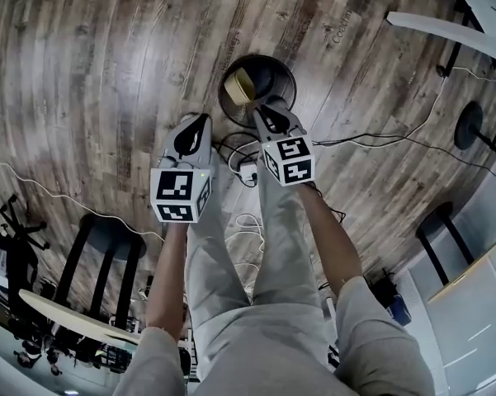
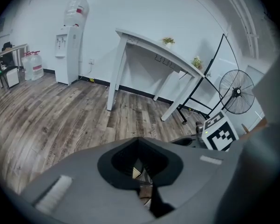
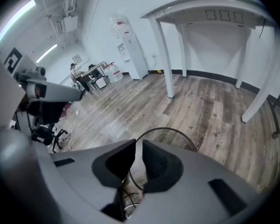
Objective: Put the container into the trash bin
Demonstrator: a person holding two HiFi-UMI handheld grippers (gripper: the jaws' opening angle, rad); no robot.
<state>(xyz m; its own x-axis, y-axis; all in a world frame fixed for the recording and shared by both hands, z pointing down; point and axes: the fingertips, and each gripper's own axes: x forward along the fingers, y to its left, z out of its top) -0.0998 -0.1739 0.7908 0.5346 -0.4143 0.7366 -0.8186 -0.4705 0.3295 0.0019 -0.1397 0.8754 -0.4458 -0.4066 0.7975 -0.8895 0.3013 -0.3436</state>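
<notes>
A round black trash bin [image 1: 274, 73] stands on the wood floor in front of the person's feet. A tan container [image 1: 241, 85] lies inside it, against its left side. My right gripper [image 1: 262, 110] hangs over the bin's near rim, and in the right gripper view its jaws [image 3: 139, 146] stand a narrow slit apart with nothing between them; the bin's rim [image 3: 177, 134] arcs just past them. My left gripper [image 1: 201, 123] is held to the left of the bin, over bare floor. In the left gripper view its jaws [image 2: 140, 142] meet at the tips and hold nothing.
Cables and a white power strip [image 1: 248, 172] lie on the floor between the bin and the person's legs. A white table [image 2: 153, 43], a standing fan [image 2: 236, 92] and a water dispenser [image 2: 69, 41] stand further off. White table legs [image 3: 167, 64] rise beyond the bin.
</notes>
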